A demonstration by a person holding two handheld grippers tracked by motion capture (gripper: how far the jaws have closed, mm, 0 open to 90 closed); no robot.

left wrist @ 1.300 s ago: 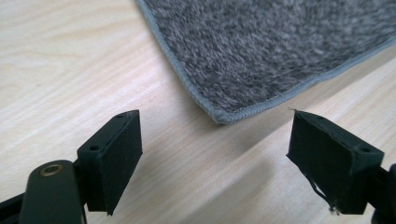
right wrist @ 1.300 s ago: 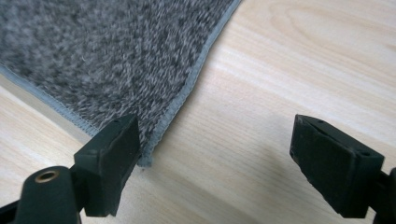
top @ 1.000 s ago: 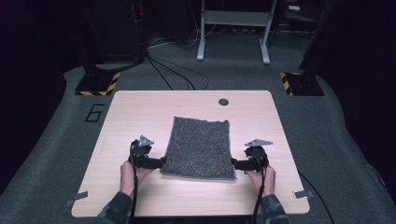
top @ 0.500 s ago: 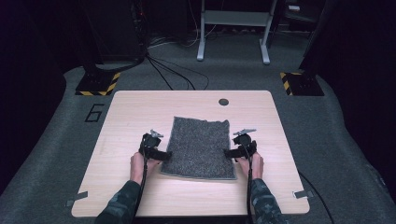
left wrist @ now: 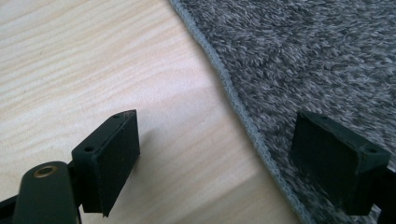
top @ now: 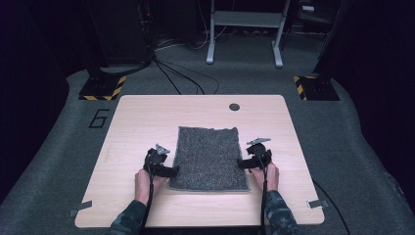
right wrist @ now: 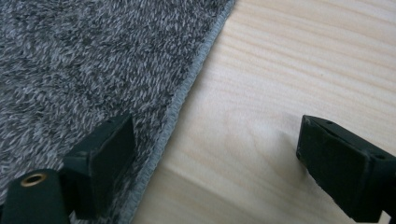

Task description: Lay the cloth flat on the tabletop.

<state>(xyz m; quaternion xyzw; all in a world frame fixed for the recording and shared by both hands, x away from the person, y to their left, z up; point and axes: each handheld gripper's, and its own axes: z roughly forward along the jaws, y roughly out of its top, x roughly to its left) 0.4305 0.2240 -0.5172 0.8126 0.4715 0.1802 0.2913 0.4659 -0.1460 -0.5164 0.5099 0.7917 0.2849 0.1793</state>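
A grey fuzzy towel (top: 208, 156) lies flat in the middle of the wooden table (top: 137, 122). My left gripper (top: 171, 170) is low at the towel's left edge, near its front corner. In the left gripper view the left gripper (left wrist: 233, 158) is open and straddles the hemmed edge (left wrist: 243, 116), one jaw over bare wood and the other over the pile. My right gripper (top: 242, 164) is at the towel's right edge. In the right gripper view the right gripper (right wrist: 219, 158) is open too, straddling the hem (right wrist: 182, 93) the same way. Nothing is pinched.
A small dark round hole (top: 234, 106) sits near the table's far edge. Tape tabs (top: 80, 209) (top: 318, 203) stick out at the front corners. Beyond the table are floor cables (top: 176, 78), two yellow-and-black striped bases (top: 103, 88) (top: 315, 87) and a metal stand (top: 244, 29).
Both hands have come inward from beside the towel to its side edges and sunk a little toward the table. The towel has not moved.
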